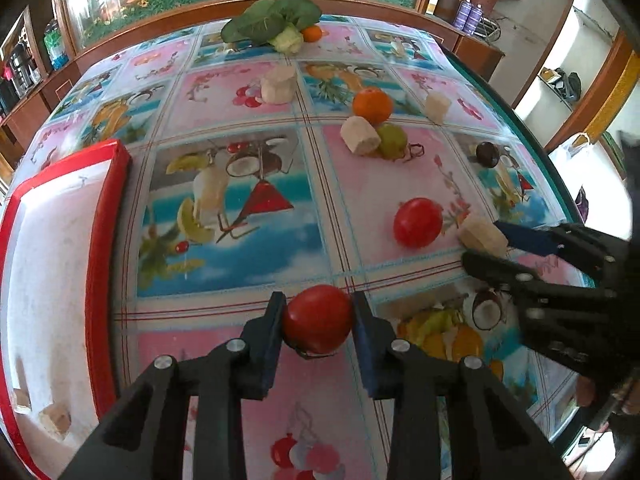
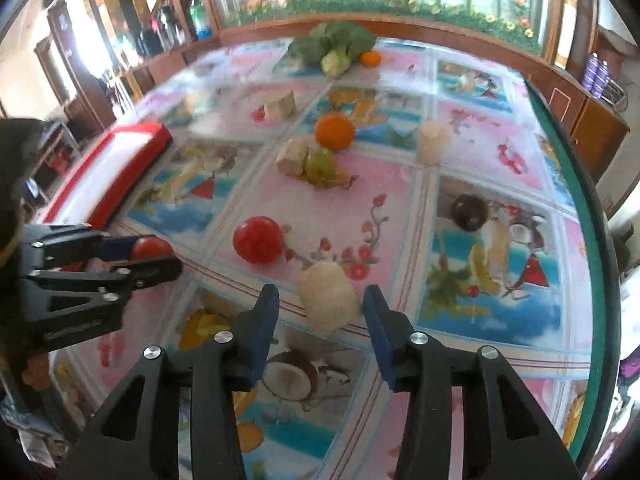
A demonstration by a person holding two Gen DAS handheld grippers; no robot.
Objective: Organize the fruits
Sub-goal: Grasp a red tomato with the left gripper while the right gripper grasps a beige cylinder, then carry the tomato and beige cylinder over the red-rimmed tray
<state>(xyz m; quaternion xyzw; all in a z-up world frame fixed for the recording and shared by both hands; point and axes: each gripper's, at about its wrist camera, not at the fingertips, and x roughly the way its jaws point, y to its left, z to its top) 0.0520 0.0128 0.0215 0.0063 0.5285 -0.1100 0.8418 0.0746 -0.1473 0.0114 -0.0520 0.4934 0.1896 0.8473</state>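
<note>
Left gripper clamps a tomato; right gripper gapes around a pale chunk; beyond them most fruit is unsorted.

Table, patterned plastic cloth, as laid out before me. Shallow red-rimmed white tray: at nine o'clock, on the table edge. Round red tomato: between the pads of my left gripper. Second red tomato: at one o'clock from it. Pale cut white chunk: between the fingers of my right gripper. Round orange, pale stub and green fruit: clustered at twelve o'clock. Leafy green cabbage: far edge.
</note>
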